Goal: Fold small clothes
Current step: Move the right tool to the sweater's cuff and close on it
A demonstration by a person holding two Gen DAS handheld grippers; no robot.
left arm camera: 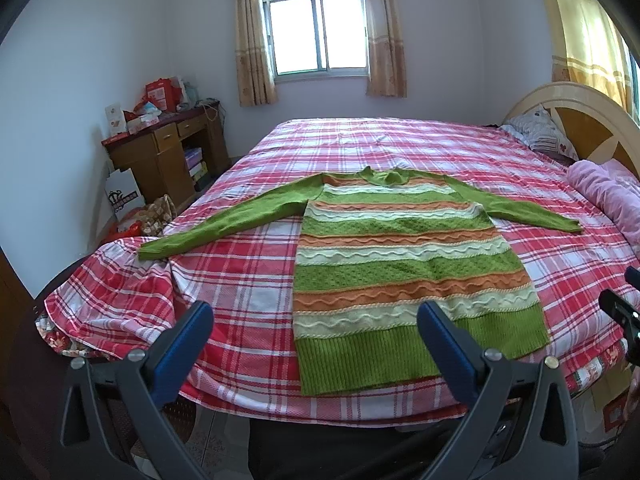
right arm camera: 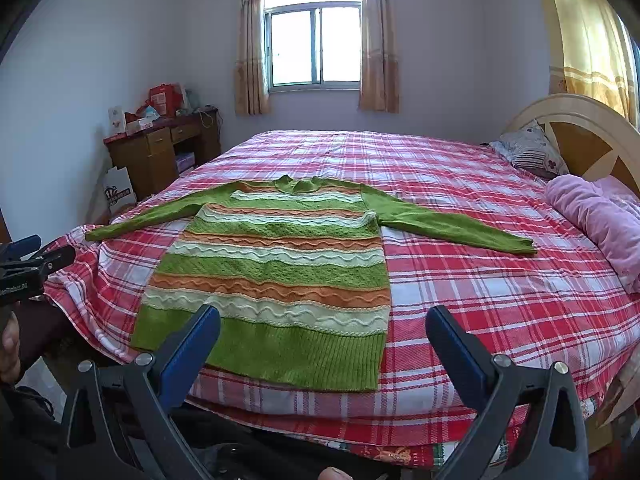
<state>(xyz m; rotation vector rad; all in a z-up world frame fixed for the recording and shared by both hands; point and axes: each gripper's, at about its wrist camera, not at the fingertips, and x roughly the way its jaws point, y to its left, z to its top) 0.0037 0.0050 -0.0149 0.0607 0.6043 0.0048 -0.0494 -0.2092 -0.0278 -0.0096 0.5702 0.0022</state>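
Green-striped sweater [left arm camera: 404, 264] lies flat just ahead of both claws — left claw [left arm camera: 316, 330], right claw [right arm camera: 322, 334] — each released.

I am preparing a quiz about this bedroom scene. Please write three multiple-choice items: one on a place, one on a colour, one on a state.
1. Where does the striped sweater lie?
A. on the plaid bedsheet
B. on the desk
C. on the floor

2. What colour are its sleeves?
A. orange
B. white
C. green

3. How is the left claw?
A. shut on a sleeve
B. open, holding nothing
C. shut on the hem

Answers:
1 A: the striped sweater is spread flat on the plaid bedsheet.
2 C: both sleeves are plain green.
3 B: the left claw has its fingers wide apart, short of the hem.
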